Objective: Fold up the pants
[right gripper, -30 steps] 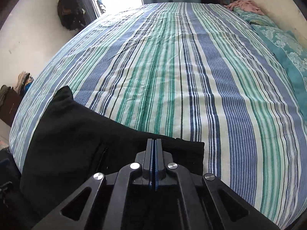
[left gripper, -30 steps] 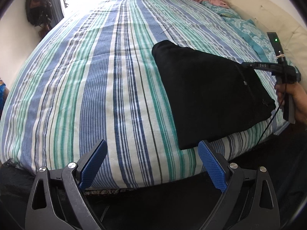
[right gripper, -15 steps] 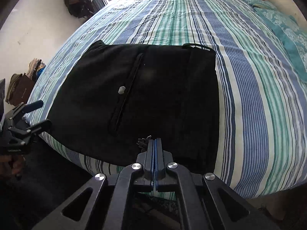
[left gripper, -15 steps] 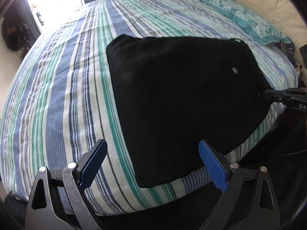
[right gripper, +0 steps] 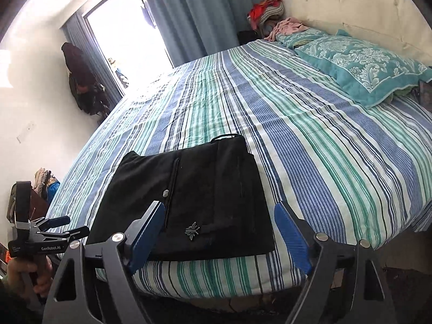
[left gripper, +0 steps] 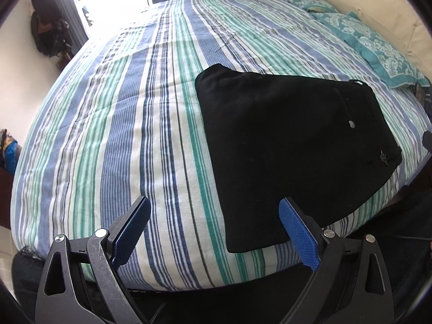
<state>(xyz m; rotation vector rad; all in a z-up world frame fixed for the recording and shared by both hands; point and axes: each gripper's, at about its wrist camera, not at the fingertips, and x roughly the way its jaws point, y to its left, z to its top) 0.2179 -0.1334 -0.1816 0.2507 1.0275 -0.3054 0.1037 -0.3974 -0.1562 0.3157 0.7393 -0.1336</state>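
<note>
The black pants point(left gripper: 291, 145) lie folded into a flat rectangle on the striped bed point(left gripper: 129, 124), near its front edge. They also show in the right wrist view point(right gripper: 194, 202), with a small metal insect emblem point(right gripper: 192, 230) near the front. My left gripper point(left gripper: 216, 232) is open and empty, held off the bed's edge beside the pants' near corner. It also shows at the far left of the right wrist view point(right gripper: 67, 225). My right gripper point(right gripper: 218, 232) is open and empty, pulled back just in front of the pants.
Teal patterned pillows point(right gripper: 359, 67) lie at the head of the bed by a cream headboard point(right gripper: 359, 8). A pile of clothes point(right gripper: 270, 13) sits at the far corner. A bright doorway with blue curtains point(right gripper: 205, 13) is behind. Dark clothes hang on the left wall point(right gripper: 81, 81).
My right gripper has opened, let go of the pants and drawn back and up. The left gripper has swung left, staying open. The pants lie flat on the bed.
</note>
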